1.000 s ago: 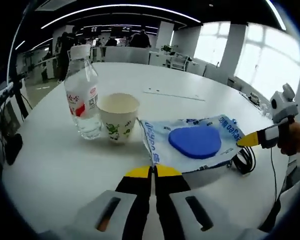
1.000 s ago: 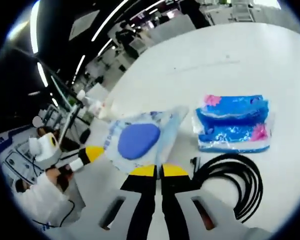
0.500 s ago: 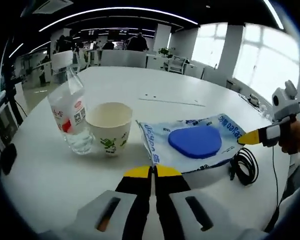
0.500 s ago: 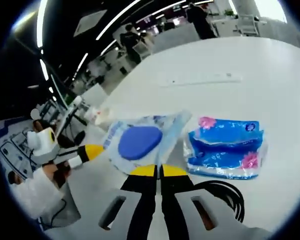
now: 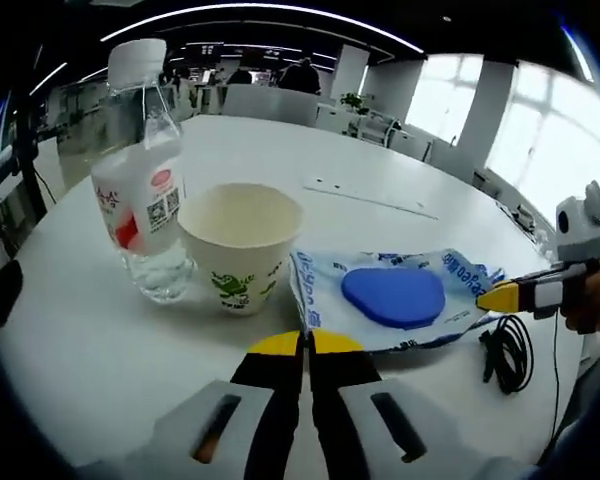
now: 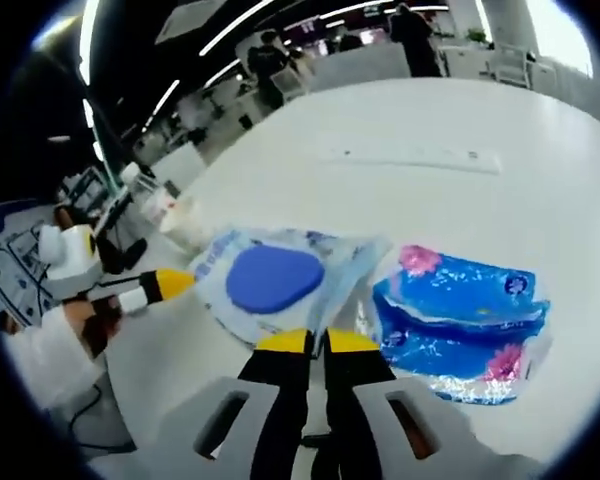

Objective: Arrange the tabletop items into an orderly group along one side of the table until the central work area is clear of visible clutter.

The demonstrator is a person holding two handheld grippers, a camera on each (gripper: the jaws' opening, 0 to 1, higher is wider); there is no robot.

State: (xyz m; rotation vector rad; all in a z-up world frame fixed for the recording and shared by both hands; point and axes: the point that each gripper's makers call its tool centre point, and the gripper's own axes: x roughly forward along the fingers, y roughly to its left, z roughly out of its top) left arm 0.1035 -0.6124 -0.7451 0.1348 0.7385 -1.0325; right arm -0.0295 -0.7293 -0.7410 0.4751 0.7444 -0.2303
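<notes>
Packet (image 5: 390, 300) with blue disc inside

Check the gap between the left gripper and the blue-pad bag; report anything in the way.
Nothing visible. The left gripper has its shut tips at the bag's near edge, bare table beside them. The cup stands off to one side.

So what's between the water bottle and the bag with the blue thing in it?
The paper cup, in the left gripper view. It stands beside the bottle, with the bag on its other side.
</notes>
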